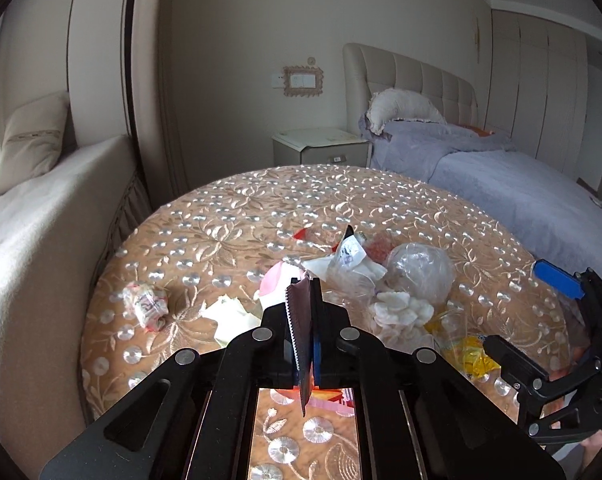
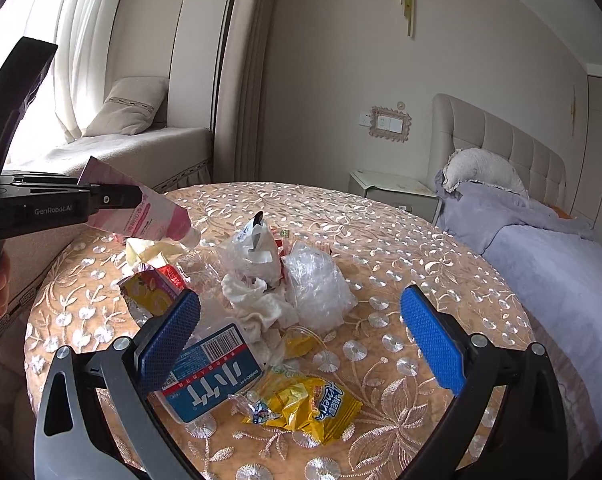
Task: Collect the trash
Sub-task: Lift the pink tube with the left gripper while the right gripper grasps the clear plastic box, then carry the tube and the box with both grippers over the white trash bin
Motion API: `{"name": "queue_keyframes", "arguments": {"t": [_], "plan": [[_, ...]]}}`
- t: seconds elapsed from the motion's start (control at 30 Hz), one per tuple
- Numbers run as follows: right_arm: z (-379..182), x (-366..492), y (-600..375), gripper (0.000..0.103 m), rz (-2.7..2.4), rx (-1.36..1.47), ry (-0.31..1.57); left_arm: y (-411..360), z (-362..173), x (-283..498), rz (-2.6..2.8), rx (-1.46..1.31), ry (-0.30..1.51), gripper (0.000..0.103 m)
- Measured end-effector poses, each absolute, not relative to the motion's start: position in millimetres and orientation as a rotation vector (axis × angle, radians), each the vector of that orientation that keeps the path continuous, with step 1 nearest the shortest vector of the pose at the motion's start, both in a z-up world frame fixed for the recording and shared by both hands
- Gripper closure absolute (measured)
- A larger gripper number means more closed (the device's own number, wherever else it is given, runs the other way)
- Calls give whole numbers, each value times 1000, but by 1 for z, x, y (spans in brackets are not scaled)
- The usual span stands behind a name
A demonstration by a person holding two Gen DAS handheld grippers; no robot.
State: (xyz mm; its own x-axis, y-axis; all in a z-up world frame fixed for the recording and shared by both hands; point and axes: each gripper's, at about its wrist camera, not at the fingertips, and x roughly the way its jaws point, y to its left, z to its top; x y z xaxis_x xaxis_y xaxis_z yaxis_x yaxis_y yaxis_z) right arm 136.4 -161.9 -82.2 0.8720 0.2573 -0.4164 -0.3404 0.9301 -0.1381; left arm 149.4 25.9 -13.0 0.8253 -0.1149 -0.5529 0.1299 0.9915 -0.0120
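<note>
In the lower half of the right wrist view the right gripper (image 2: 301, 344) stood with its two blue pads (image 2: 433, 344) wide apart, holding nothing. Under the left pad, low in the frame, lay a blue and white packet (image 2: 211, 376) with a barcode, and just right of it a yellow snack wrapper (image 2: 305, 404) rested on the round table (image 2: 441, 264) with its embroidered floral cloth.

At the bottom centre of the left wrist view the left gripper (image 1: 303, 308) had its fingers pressed together on the flat crimped end of a pink tube (image 1: 299, 320). In the right wrist view that same tube (image 2: 149, 216) hung at middle left, raised above the table and tilted with its cap end down toward the pile.

Past the pads, at the centre of the right wrist view, sat a crumpled white tissue (image 2: 253, 300), touching a clear plastic bag (image 2: 317, 284) on its right. A red and yellow wrapper (image 2: 153, 292) lay to the left of the tissue. In the left wrist view a balled white wrapper (image 1: 147, 304) lay apart from the pile, at middle left.

Farther back stood a nightstand (image 2: 393, 192) and a bed (image 2: 541, 240) with lavender covers at right. A cushioned window seat (image 2: 133, 148) filled the upper left.
</note>
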Motion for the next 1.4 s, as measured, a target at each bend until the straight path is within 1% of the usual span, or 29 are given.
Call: {"name": "queue_keyframes", "arguments": {"t": [0.1, 0.23, 0.43, 0.5, 0.6, 0.63, 0.67, 0.7, 0.77, 0.87, 0.97, 1.07, 1.4], "plan": [[-88, 126, -148, 4, 340, -244, 411, 26, -11, 137, -129, 20, 577, 99], [-98, 117, -124, 4, 405, -272, 464, 26, -5, 119, -118, 20, 552, 100], [-117, 118, -91, 4, 334, -386, 531, 32, 9, 96, -104, 1, 510, 100], [-126, 121, -82, 10, 306, -431, 560, 32, 12, 90, -111, -8, 502, 100], [-140, 126, -72, 25, 266, -515, 598, 30, 15, 79, -128, -15, 494, 100], [-144, 128, -70, 39, 260, -534, 604, 30, 16, 76, -132, -17, 492, 100], [-147, 128, -70, 46, 252, -543, 609, 30, 16, 74, -138, -18, 494, 100], [-145, 126, -72, 47, 253, -539, 594, 30, 17, 71, -138, -20, 488, 100], [-141, 123, -81, 54, 256, -511, 583, 29, 18, 67, -136, -15, 486, 100], [-127, 117, -104, 63, 294, -409, 566, 28, 20, 60, -136, -18, 477, 100], [-108, 112, -134, 67, 395, -236, 582, 25, 22, 54, -153, -23, 466, 100], [-91, 103, -152, 69, 431, -143, 558, 18, 25, 49, -165, -19, 453, 100], [-37, 67, -201, 69, 439, -39, 421, -4, 38, 31, -225, -12, 419, 100]]}}
